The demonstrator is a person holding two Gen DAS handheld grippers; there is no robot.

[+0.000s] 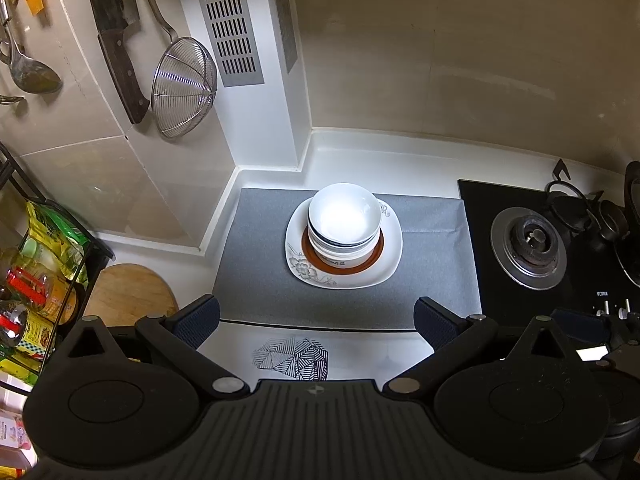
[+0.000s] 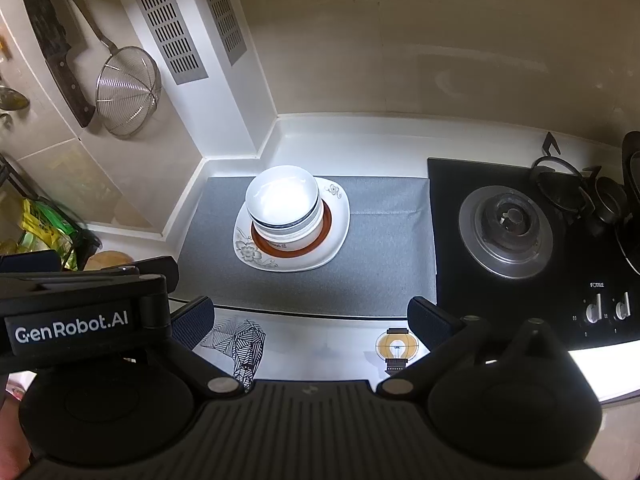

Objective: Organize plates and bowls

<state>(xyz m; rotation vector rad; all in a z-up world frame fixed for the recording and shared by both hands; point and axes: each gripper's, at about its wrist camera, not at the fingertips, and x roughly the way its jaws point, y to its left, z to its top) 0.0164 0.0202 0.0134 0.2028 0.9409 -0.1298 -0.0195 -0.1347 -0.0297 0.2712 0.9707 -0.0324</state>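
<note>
Gaping empty, both fingers (image 1: 316, 320) (image 2: 312, 316) — glossy nested bowls (image 1: 344, 220) on squarish floral plate (image 1: 384, 268).

The tabletop (image 1: 360, 148) is white and meets beige tiled walls (image 1: 460, 60). A white column (image 1: 256, 120) with two slotted metal vents (image 1: 228, 20) stands at the rear corner. Left of the column, a wire strainer (image 1: 184, 88) and a cleaver (image 1: 116, 32) hang on the wall. Right of the column lies a black gas hob (image 2: 508, 220). Light is bright in front of the column.
</note>
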